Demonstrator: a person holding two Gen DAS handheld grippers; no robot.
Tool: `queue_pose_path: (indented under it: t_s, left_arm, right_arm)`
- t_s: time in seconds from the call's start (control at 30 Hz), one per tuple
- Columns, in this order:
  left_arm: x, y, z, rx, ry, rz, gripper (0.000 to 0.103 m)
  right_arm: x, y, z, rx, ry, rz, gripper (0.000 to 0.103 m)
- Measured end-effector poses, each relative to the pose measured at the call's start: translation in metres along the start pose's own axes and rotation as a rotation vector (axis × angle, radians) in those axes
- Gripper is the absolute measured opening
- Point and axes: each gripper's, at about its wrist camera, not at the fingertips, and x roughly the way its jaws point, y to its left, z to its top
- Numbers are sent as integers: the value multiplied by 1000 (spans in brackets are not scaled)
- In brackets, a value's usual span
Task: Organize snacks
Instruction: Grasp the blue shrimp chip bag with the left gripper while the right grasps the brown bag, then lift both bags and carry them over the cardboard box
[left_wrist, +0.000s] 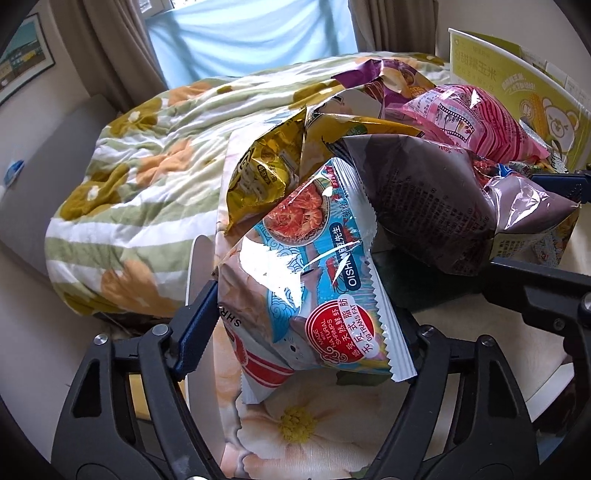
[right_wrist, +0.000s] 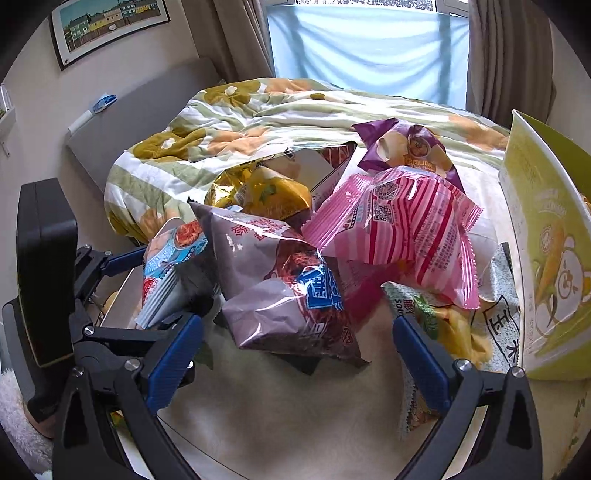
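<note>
My left gripper (left_wrist: 299, 317) is shut on a blue Oishi shrimp-cracker bag (left_wrist: 310, 280), its fingers pressing both sides; the bag also shows at the left of the right wrist view (right_wrist: 173, 266). My right gripper (right_wrist: 295, 354) is open and empty, its fingers straddling a brown-grey snack bag (right_wrist: 284, 291), which also appears in the left wrist view (left_wrist: 436, 199). A pink striped bag (right_wrist: 402, 229), a purple bag (right_wrist: 406, 147) and a yellow-gold bag (right_wrist: 266, 192) lie in a heap behind.
A yellow-green cardboard box (right_wrist: 546, 251) with a bear print stands at the right. A green-patterned bag (right_wrist: 454, 325) lies beside my right finger. A flowered quilt (right_wrist: 258, 122) covers the bed behind, with curtains and window beyond.
</note>
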Motion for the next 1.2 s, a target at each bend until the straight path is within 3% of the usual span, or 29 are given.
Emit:
queue_pose_path:
  t_s: [0.13,0.27,0.5,0.73,0.87,1.2]
  left_arm:
    - [0,2,0,-4,7,-1,73]
    - [-3,4,-1,-6,12,-1,67]
    - [-6,6,-3,-25,18,-7,65]
    - [-10,10,-5,-56,29,-4,65]
    - [-14,9,-6,-68,36,-13,65]
    - [-46,17,-4,-96,5,-6,64]
  right_arm:
    - [6,2,4,-24,4,4,101]
    - [15,3,8,-46,17,8,92]
    - [26,6,11,-76,29,20,83]
    - [33,9,12,-83,59,37,63]
    - [29,9,11,-71,61,41,57]
    - [0,16,9,-22,37,66,57]
